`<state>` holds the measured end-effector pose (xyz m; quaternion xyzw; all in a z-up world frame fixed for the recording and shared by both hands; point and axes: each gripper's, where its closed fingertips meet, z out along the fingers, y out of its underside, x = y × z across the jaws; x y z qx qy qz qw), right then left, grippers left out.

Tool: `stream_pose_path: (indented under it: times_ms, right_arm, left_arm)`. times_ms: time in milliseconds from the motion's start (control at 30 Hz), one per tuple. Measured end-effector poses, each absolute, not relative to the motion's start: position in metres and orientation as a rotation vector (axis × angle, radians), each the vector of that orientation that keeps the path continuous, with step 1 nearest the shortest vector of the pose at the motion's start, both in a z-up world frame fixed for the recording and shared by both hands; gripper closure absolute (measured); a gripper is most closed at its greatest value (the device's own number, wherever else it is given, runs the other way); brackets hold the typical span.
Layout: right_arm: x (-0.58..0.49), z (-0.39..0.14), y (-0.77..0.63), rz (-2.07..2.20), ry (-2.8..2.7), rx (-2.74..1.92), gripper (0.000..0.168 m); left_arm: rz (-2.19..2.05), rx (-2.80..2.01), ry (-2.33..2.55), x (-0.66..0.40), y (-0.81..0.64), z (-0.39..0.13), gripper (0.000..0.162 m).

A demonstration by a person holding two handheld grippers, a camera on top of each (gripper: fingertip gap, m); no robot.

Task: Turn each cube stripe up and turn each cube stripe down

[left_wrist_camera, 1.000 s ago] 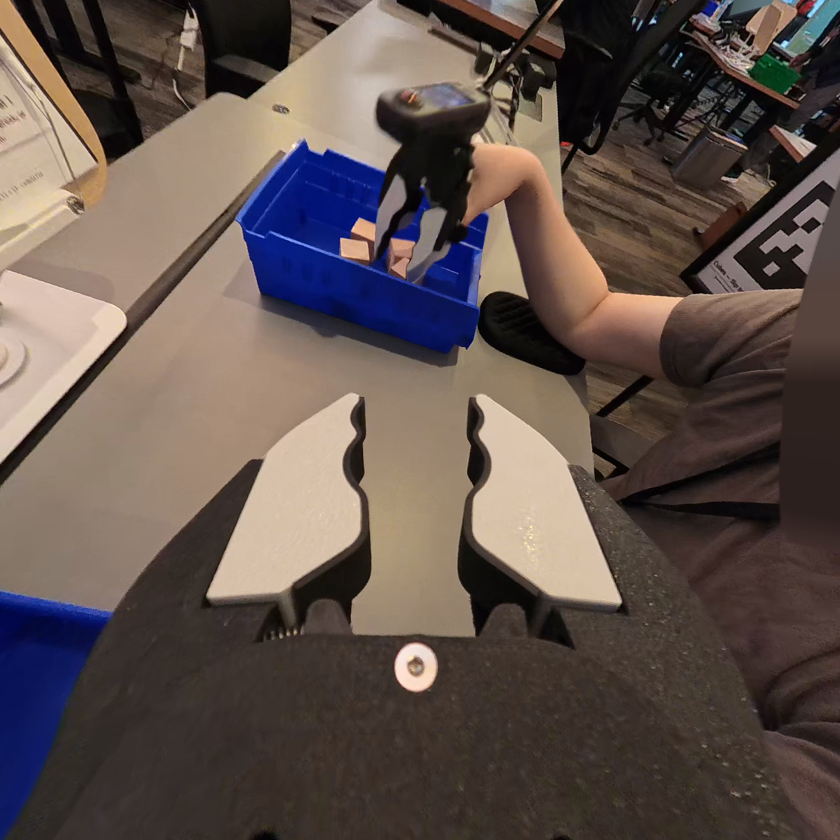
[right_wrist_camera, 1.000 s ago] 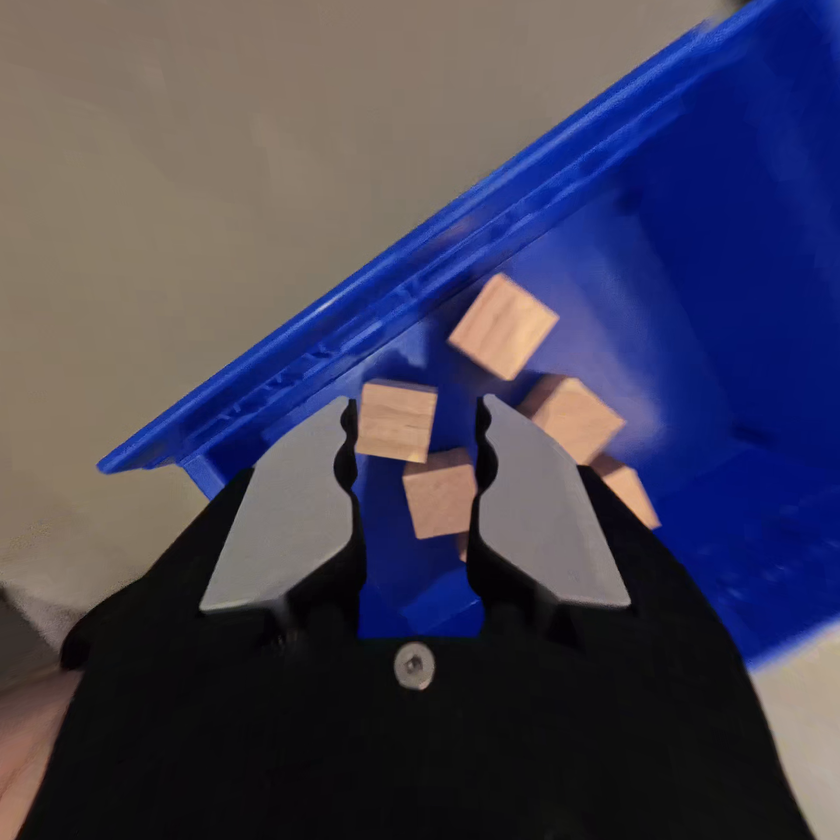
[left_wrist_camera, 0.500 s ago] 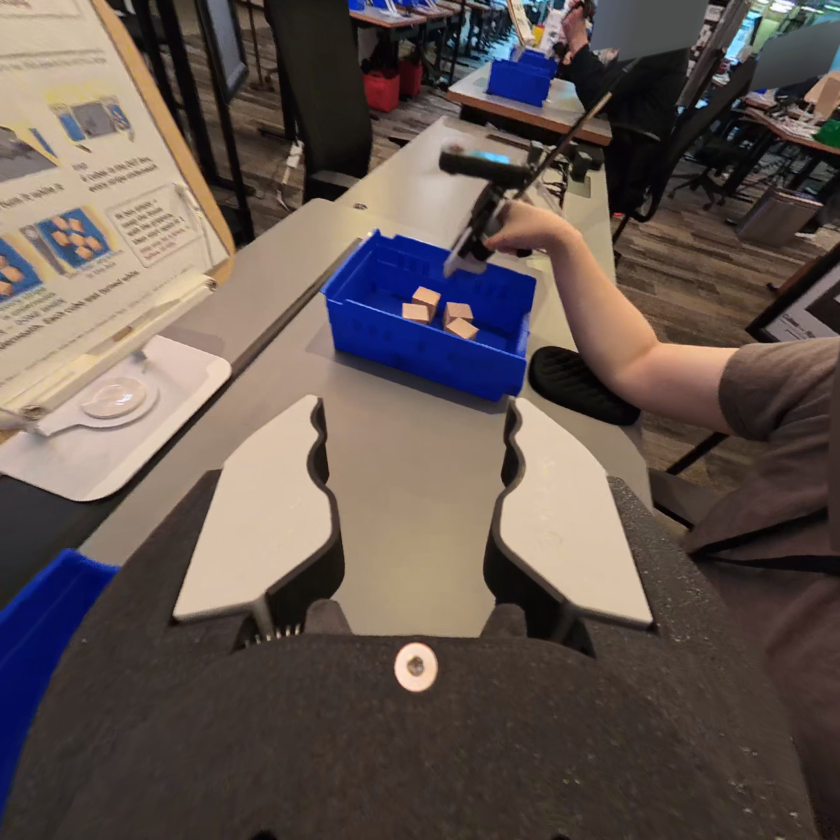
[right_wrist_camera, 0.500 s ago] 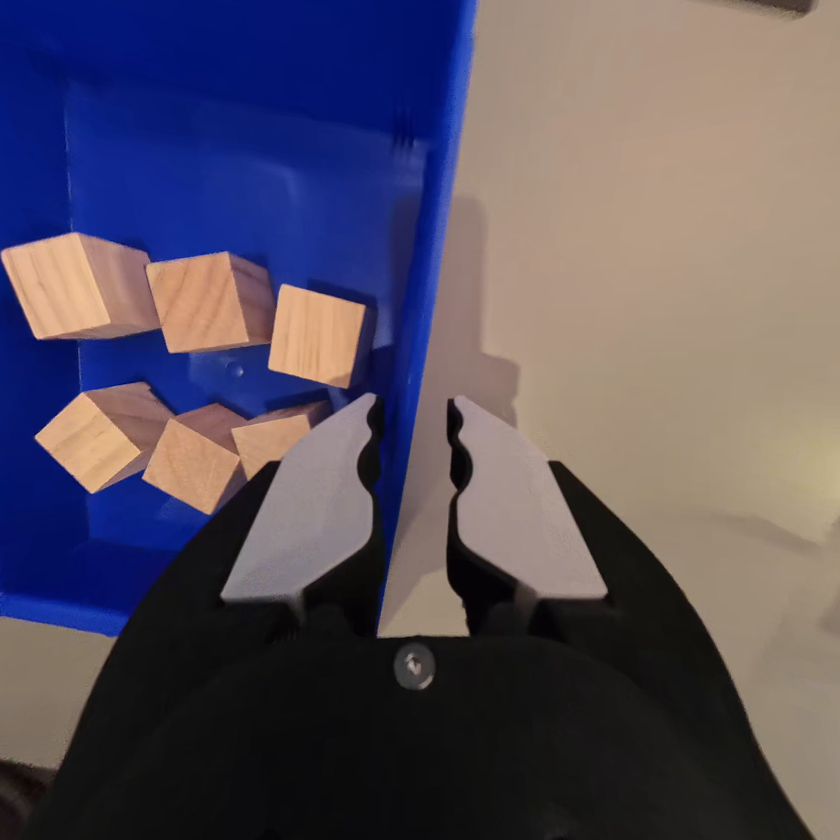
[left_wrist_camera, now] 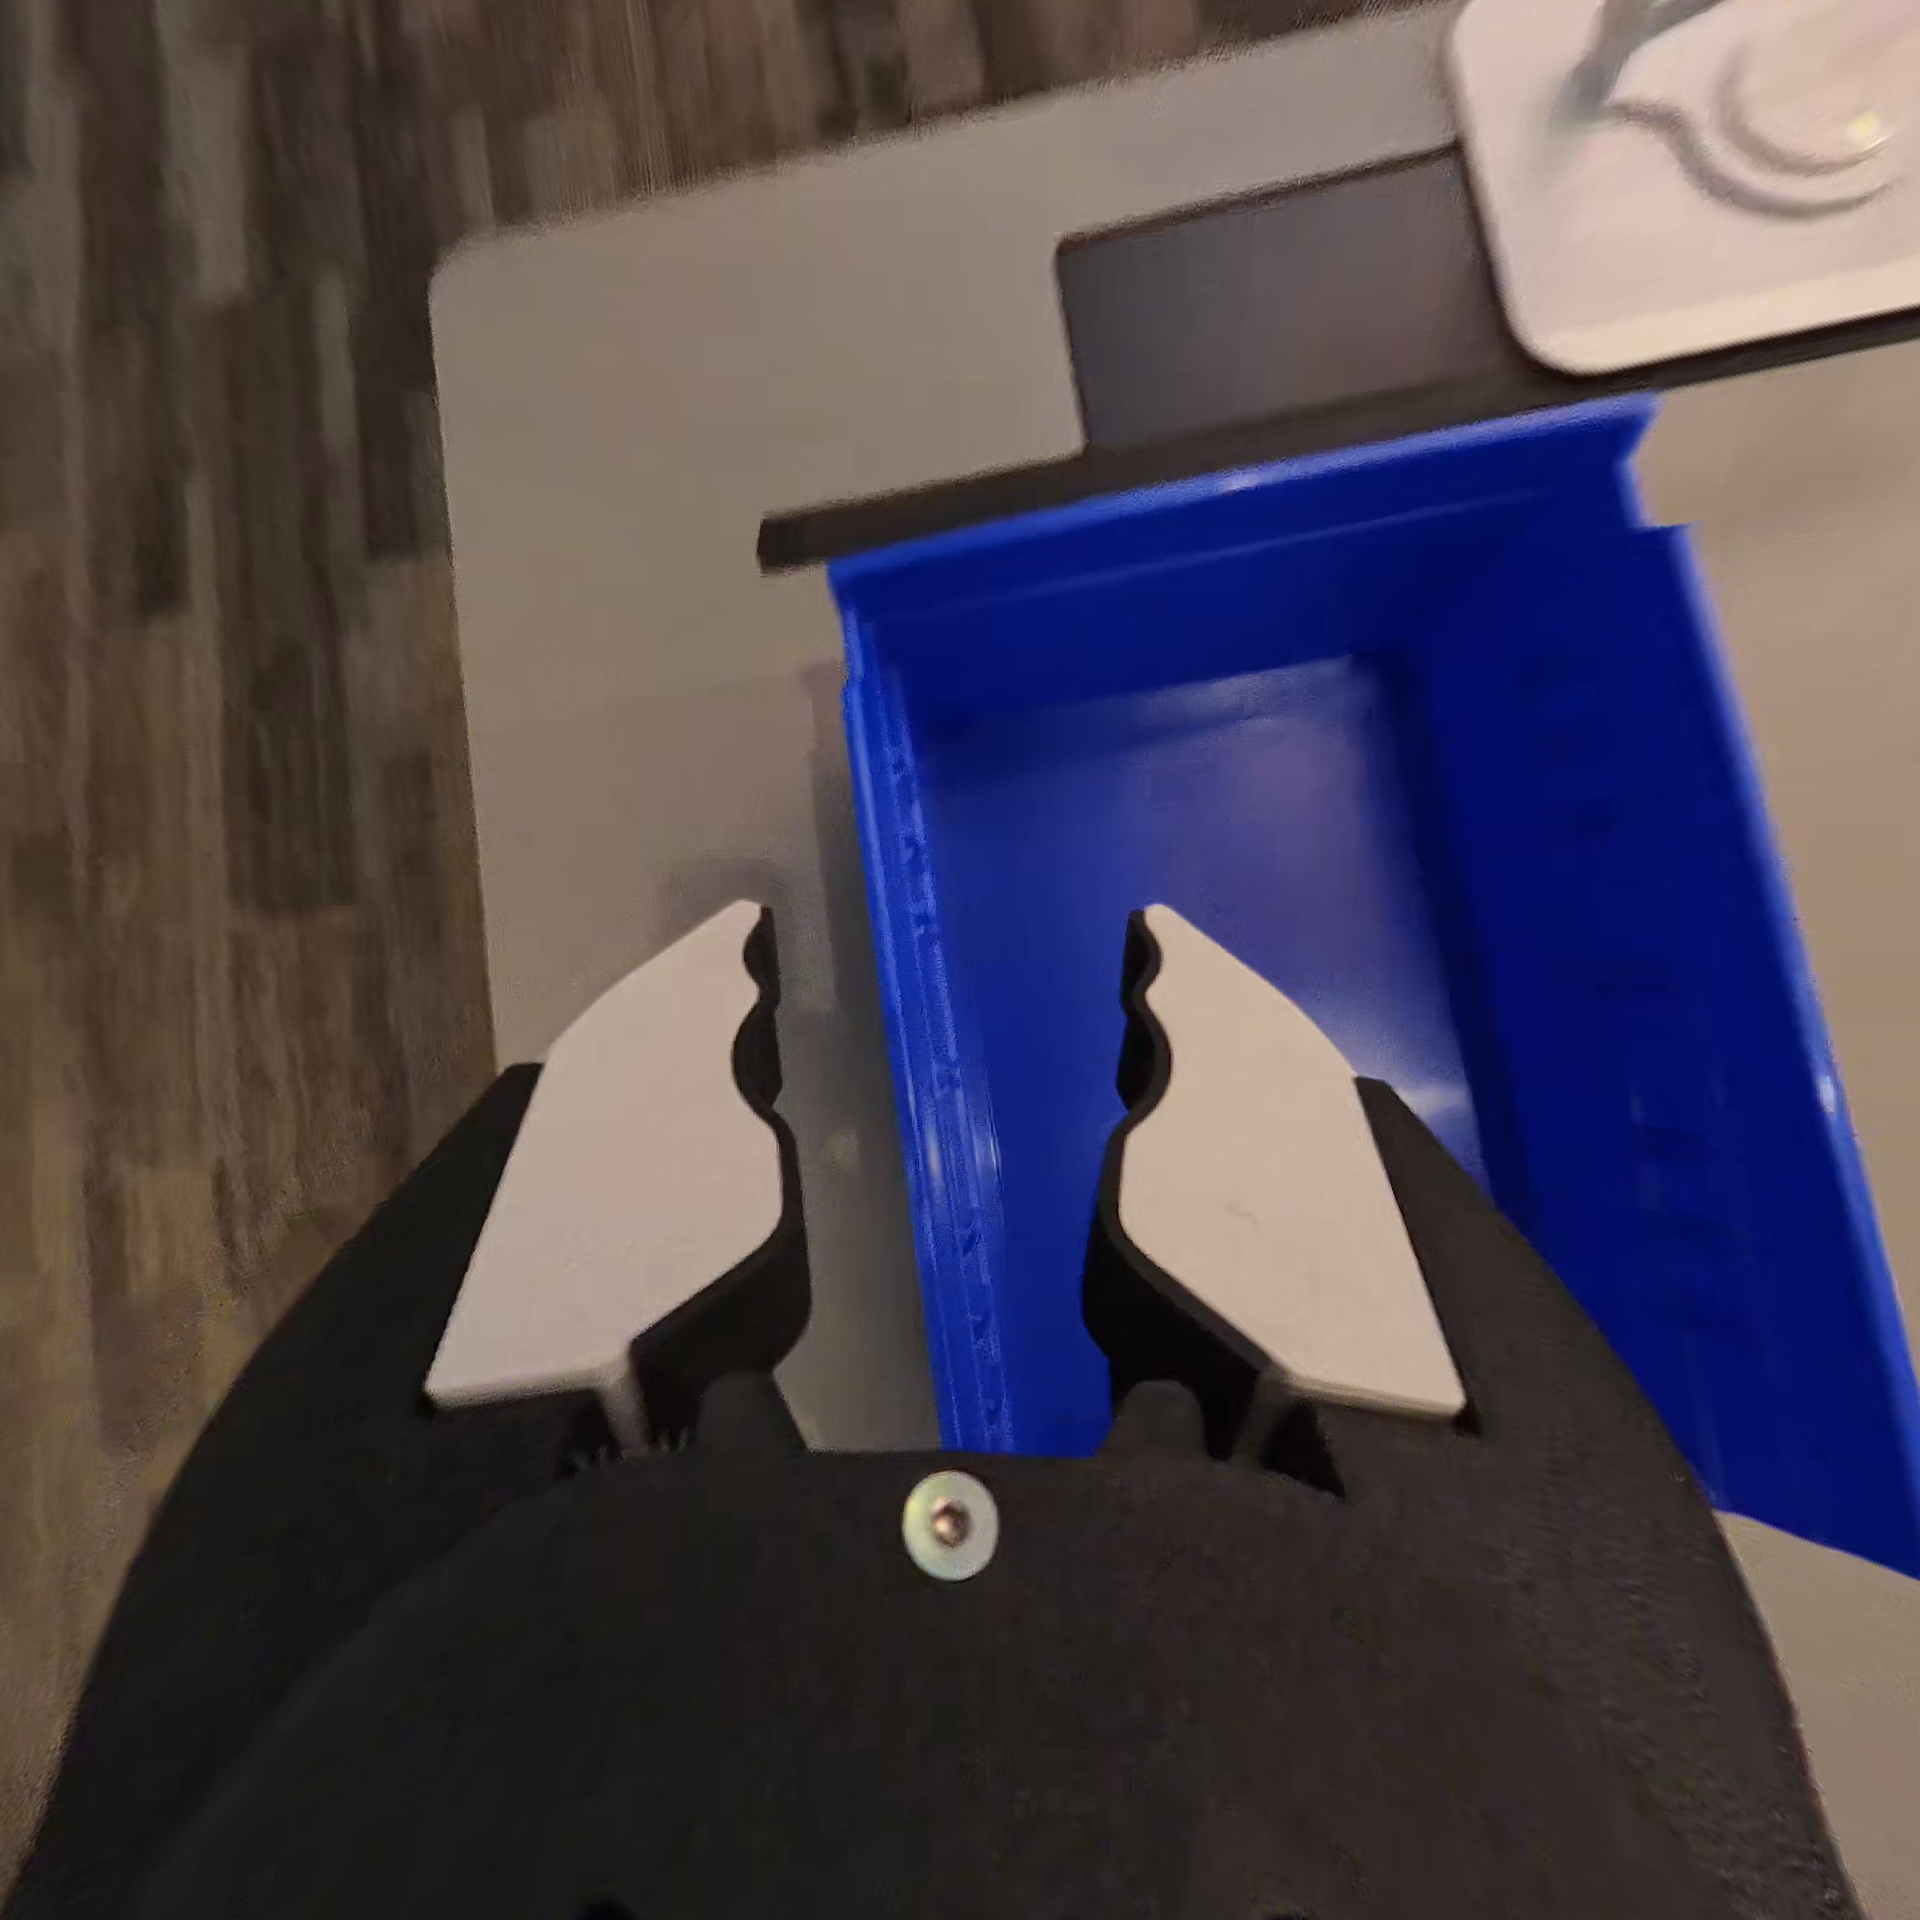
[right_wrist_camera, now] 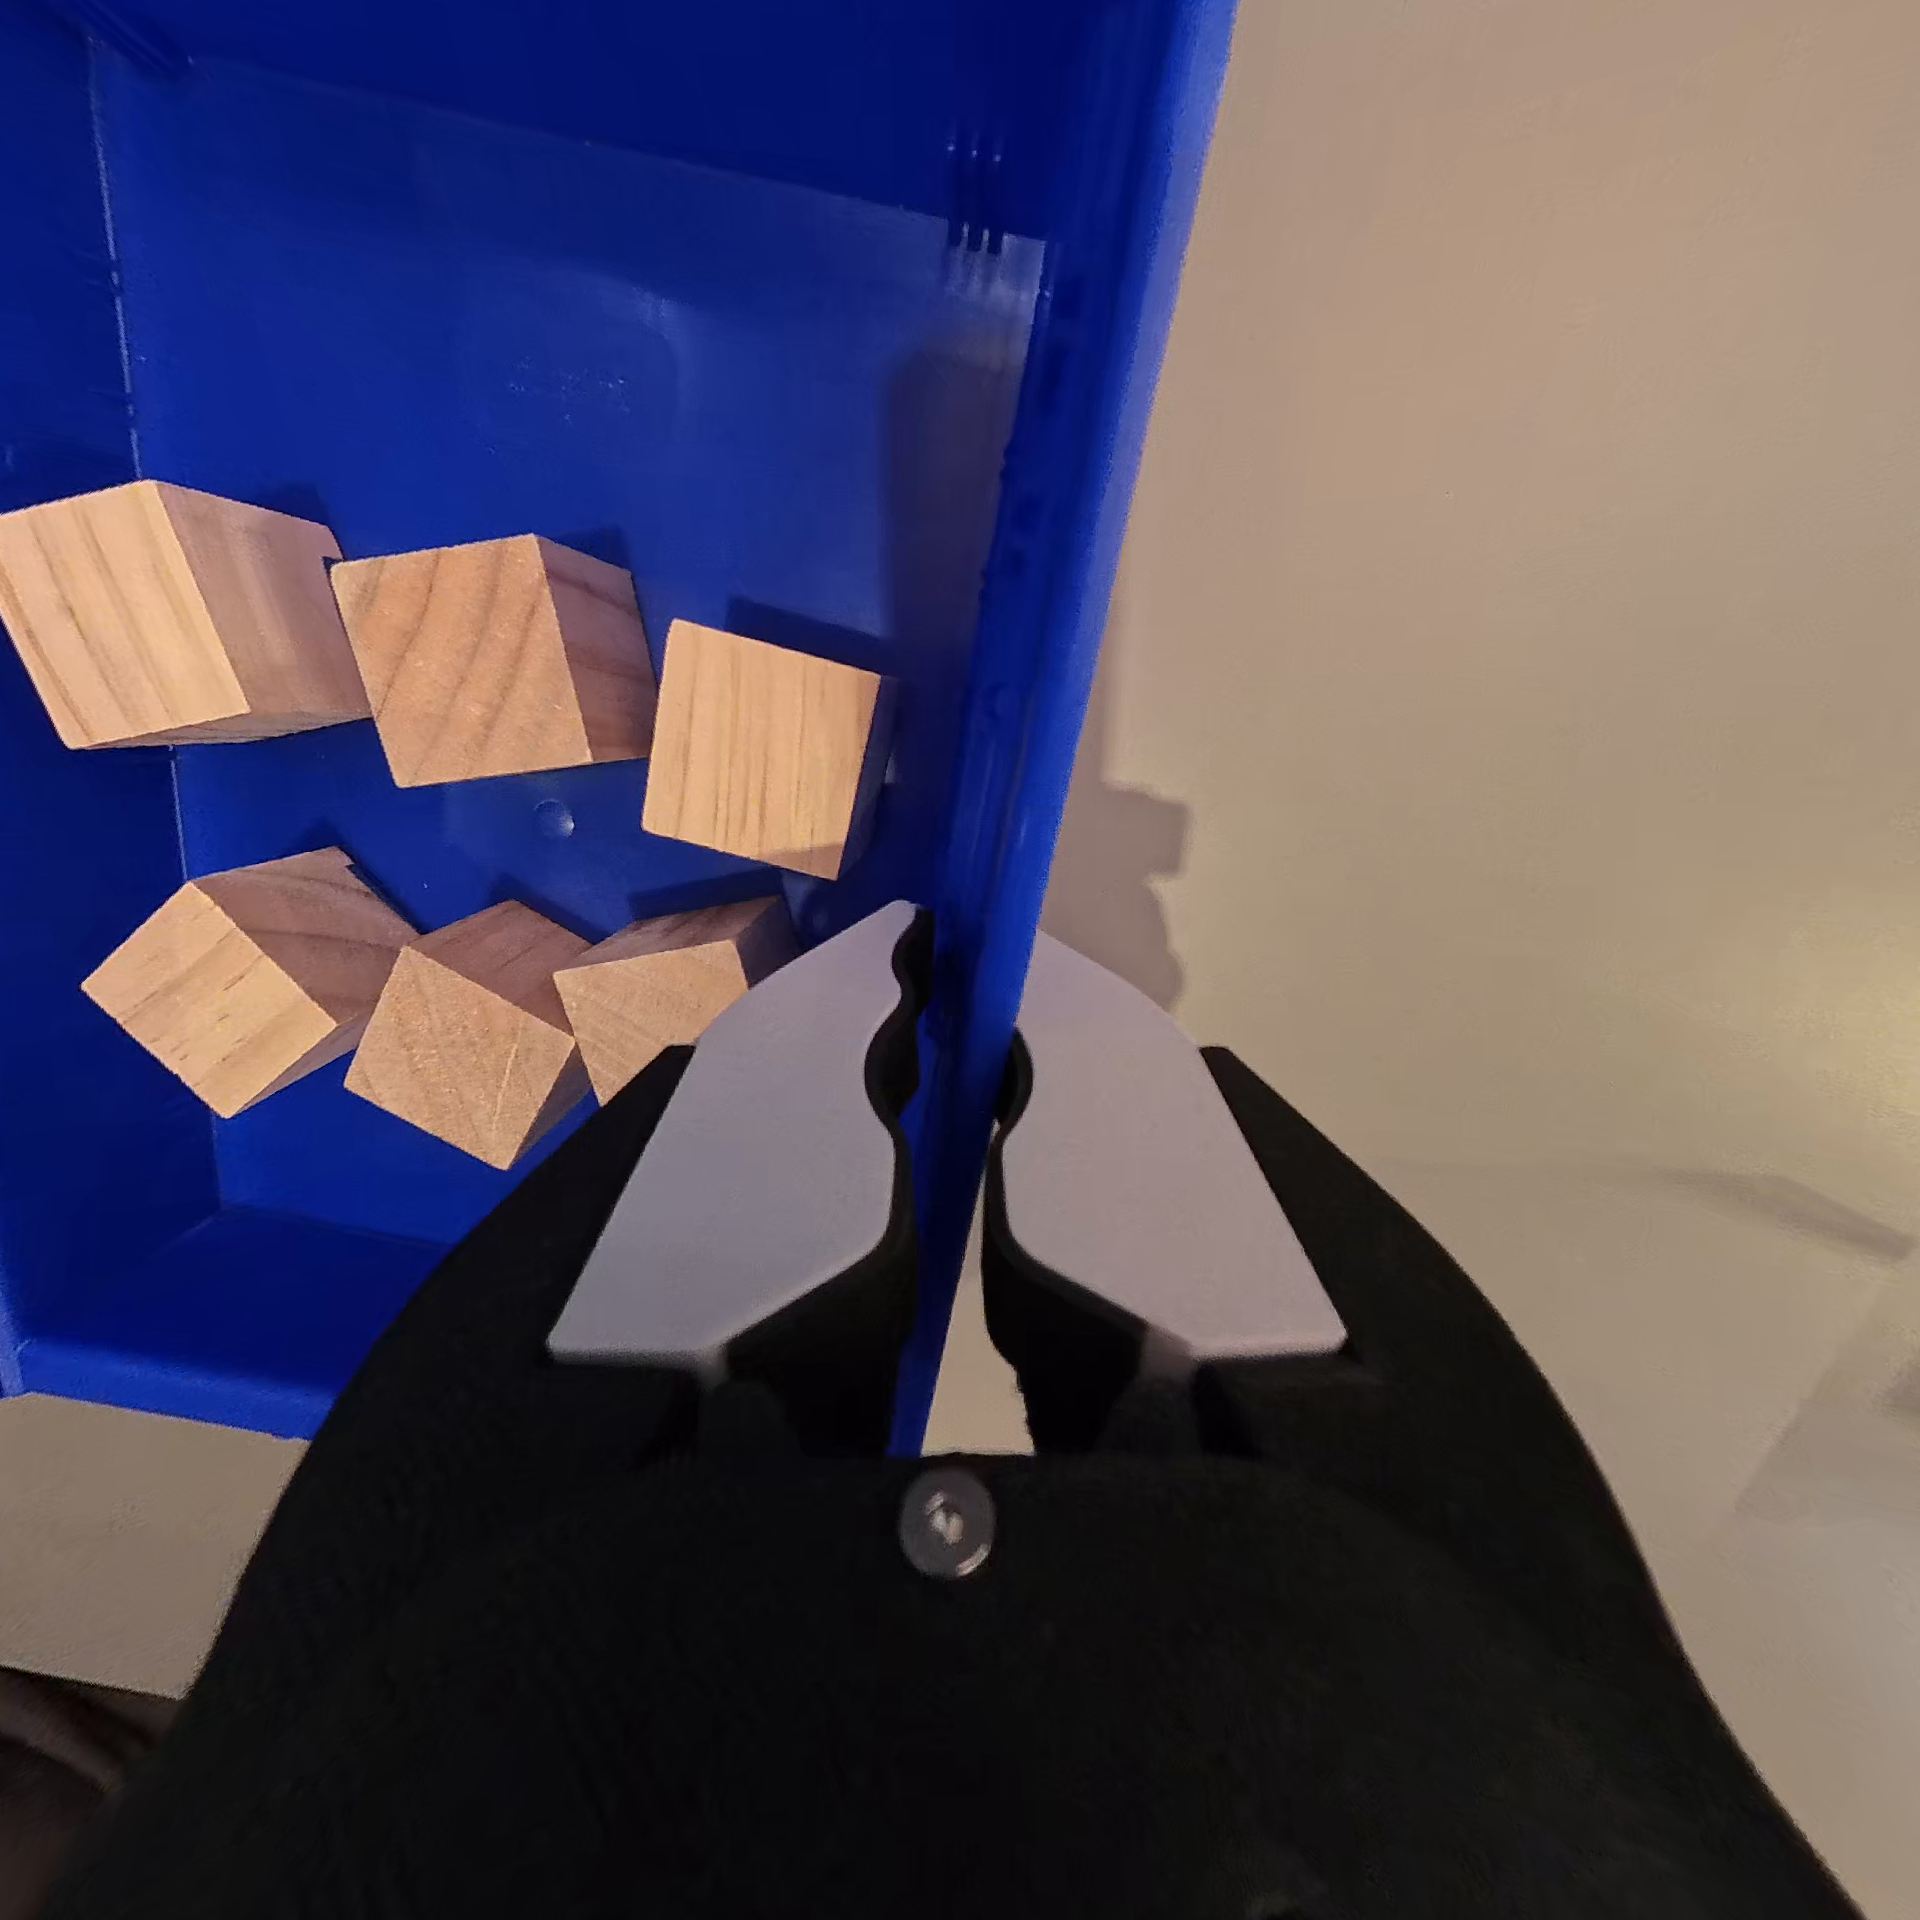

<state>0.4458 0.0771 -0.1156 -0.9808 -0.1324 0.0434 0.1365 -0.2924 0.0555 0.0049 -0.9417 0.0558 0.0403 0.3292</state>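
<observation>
The right hand-held gripper (right_wrist_camera: 961, 997) was found clamped on the side wall of the blue bin (right_wrist_camera: 1081, 520), one finger inside and one outside. Half a sec. before, the same wall was only straddled with a gap on both sides, so the closing was done just now. Six wooden cubes (right_wrist_camera: 499, 655) were seen on the bin floor to the left of the fingers, in two loose rows of three, some touching each other. No stripe could be seen on any visible face, so the stripes were probably hidden underneath or on the sides; this cannot be told for sure.

The left hand-held gripper (left_wrist_camera: 945, 925) was swung away from the wide view over the surface (left_wrist_camera: 644, 436) and was now pointed down at a second blue bin (left_wrist_camera: 1621, 935), which looked empty. Its fingers were held well apart, astride the bin's left wall, nothing gripped. The picture was blurred, so motion was likely not finished.

It was judged that both bins were being taken by their walls, perhaps to steady or shift them, before any cube was handled. No cube was turned yet; the task seemed at its very start.
</observation>
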Motion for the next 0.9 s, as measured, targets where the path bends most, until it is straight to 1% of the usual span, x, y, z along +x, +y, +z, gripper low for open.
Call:
stream_pose_path:
  times_ms: [100, 167, 200, 267, 333, 433, 467, 500, 567, 667, 800, 900]
  right_arm:
    - [0.446, -0.117, 0.077, 0.112, -0.394, -2.841, 0.16]
    - [0.446, -0.12, 0.076, 0.104, -0.418, -2.851, 0.159]
    - [0.446, -0.123, 0.076, 0.097, -0.432, -2.861, 0.158]
    - [0.446, -0.124, 0.076, 0.086, -0.439, -2.867, 0.158]
    - [0.446, -0.124, 0.076, 0.085, -0.445, -2.867, 0.158]
    - [0.446, -0.124, 0.075, 0.09, -0.447, -2.867, 0.158]
    - [0.446, -0.124, 0.075, 0.088, -0.447, -2.867, 0.158]
    - [0.446, -0.124, 0.075, 0.089, -0.442, -2.87, 0.158]
    - [0.445, -0.124, 0.074, 0.1, -0.419, -2.877, 0.158]
    - [0.441, -0.124, 0.07, 0.165, -0.362, -2.901, 0.16]
    - [0.433, -0.124, 0.064, 0.249, -0.279, -2.946, 0.16]
    - [0.422, -0.125, 0.054, 0.207, -0.259, -3.011, 0.16]
  left_arm:
    - [0.0, -2.617, -0.007, -0.307, 0.049, -0.03, 0.1]
    - [-0.075, -2.717, -0.102, -0.311, 0.044, -0.051, 0.096]
    - [-0.094, -2.764, -0.131, -0.313, 0.041, -0.061, 0.099]
    - [-0.112, -2.836, -0.151, -0.315, 0.036, -0.077, 0.114]
    - [-0.09, -2.886, -0.153, -0.318, 0.035, -0.088, 0.116]
    - [-0.051, -2.971, -0.166, -0.323, 0.029, -0.104, 0.127]
    - [-0.136, -2.985, -0.171, -0.316, 0.029, -0.108, 0.138]
    - [-0.249, -2.984, -0.193, -0.307, 0.029, -0.109, 0.155]
    - [-0.319, -2.984, -0.276, -0.304, 0.029, -0.11, 0.155]
    - [-0.253, -3.002, -0.276, -0.303, 0.028, -0.11, 0.157]
    - [-0.107, -3.07, -0.158, -0.287, 0.024, -0.111, 0.157]
    - [-0.072, -3.108, -0.06, -0.264, 0.02, -0.112, 0.156]
